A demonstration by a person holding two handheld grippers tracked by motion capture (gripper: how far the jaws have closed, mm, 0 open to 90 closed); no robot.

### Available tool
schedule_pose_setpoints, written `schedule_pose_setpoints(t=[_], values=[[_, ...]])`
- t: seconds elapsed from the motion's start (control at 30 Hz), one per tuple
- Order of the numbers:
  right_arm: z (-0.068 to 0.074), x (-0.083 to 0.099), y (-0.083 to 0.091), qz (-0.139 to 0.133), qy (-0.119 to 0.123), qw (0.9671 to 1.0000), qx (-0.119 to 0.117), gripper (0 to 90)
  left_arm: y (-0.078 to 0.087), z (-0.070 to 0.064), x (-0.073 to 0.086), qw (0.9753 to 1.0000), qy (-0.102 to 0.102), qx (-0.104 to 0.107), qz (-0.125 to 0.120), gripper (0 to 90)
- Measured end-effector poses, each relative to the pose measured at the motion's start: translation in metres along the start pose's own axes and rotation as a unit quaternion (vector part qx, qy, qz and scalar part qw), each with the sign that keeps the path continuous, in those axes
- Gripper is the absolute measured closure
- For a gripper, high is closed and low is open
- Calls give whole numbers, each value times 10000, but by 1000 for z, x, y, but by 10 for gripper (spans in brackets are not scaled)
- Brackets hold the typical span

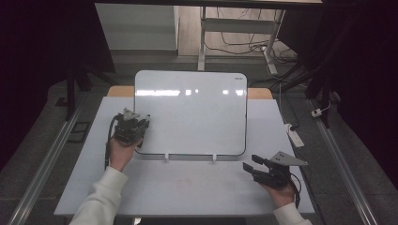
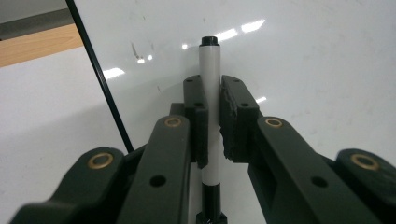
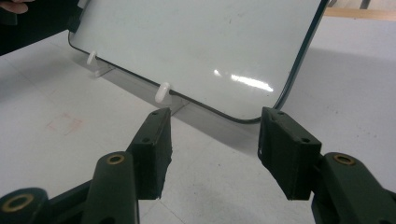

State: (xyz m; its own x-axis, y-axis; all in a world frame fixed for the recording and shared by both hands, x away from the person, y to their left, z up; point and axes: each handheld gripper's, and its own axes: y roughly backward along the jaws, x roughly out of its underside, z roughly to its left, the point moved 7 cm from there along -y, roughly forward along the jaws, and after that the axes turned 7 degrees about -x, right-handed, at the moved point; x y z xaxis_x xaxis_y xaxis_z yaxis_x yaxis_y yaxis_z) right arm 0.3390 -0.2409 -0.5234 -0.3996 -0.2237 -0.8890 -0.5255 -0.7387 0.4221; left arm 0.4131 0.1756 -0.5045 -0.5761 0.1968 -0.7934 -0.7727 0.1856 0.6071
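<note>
Left gripper (image 2: 212,116) clamps a marker (image 2: 209,70): white barrel, black cap, tip near whiteboard (image 1: 192,112). Right gripper (image 3: 215,149) gapes wide, holding nothing, above table (image 1: 197,187).

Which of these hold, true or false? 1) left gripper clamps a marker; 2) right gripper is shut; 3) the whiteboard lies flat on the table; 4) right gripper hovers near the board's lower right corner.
1) The left gripper clamps a white-barrelled marker with a black cap: true.
2) The right gripper is shut: false, its jaws stand apart, holding nothing.
3) The glossy white black-edged whiteboard lies flat: false, it leans on small white stand clips.
4) The right gripper is near the board's lower right corner: true.
</note>
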Motion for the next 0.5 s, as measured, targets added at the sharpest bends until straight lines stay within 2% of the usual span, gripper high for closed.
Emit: schedule_pose_setpoints(t=[0.5], values=[[0, 1, 0, -11, -33, 10000, -59, 440, -2, 0, 1, 9999, -62, 57, -60, 774]])
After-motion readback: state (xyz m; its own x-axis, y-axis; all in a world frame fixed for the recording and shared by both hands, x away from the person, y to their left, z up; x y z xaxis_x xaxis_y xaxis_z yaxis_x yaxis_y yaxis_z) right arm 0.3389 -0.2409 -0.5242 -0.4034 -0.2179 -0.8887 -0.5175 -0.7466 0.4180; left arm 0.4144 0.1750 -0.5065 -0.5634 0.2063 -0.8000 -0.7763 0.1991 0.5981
